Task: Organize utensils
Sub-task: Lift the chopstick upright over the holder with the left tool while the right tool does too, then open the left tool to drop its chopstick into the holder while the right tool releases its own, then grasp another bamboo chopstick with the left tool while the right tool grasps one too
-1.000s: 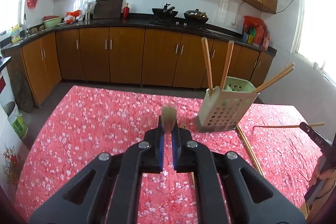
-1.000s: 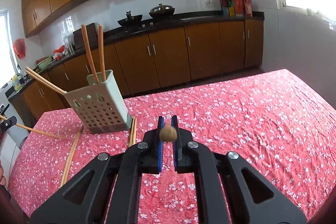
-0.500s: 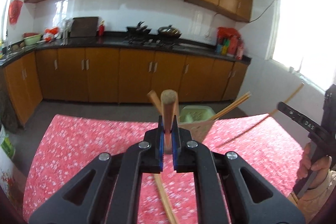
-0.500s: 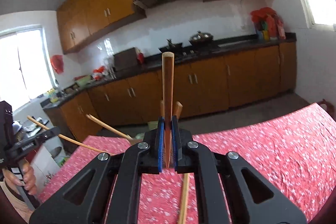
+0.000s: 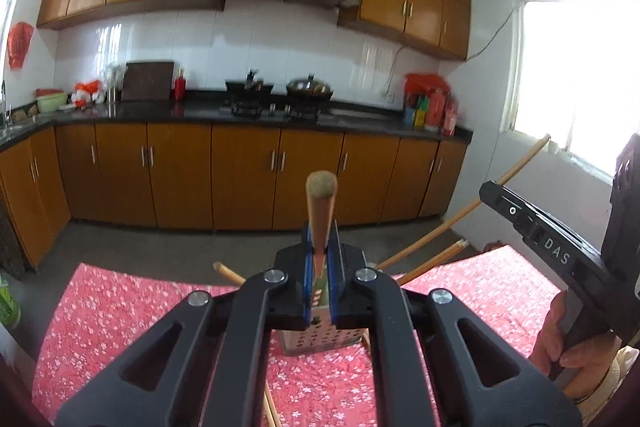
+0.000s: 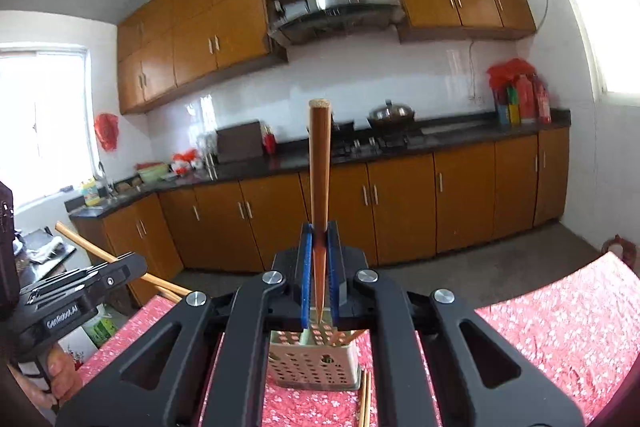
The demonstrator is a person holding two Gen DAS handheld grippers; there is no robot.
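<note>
In the left wrist view my left gripper (image 5: 320, 251) is shut on a wooden chopstick (image 5: 321, 203) that stands upright, thick end up. Below it sits the pale perforated utensil holder (image 5: 316, 341) with chopsticks (image 5: 434, 259) leaning out. My right gripper (image 6: 320, 243) is shut on a second upright chopstick (image 6: 319, 163), whose thin tip hangs just over the holder (image 6: 312, 359). Each gripper shows in the other's view: the right gripper (image 5: 536, 231) at the right edge, the left gripper (image 6: 84, 291) at the left edge, each held by a hand.
A red floral tablecloth (image 5: 120, 327) covers the table. Loose chopsticks (image 6: 366, 401) lie beside the holder, and one chopstick (image 5: 270, 407) lies in front of it. Behind the table stand brown kitchen cabinets (image 5: 240, 179), a stove with pans, and a bright window at the right.
Both grippers have risen and tilted up with their chopsticks, which now stand upright. The holder has slid from beside the fingers to beneath them. The two grippers have come closer together.
</note>
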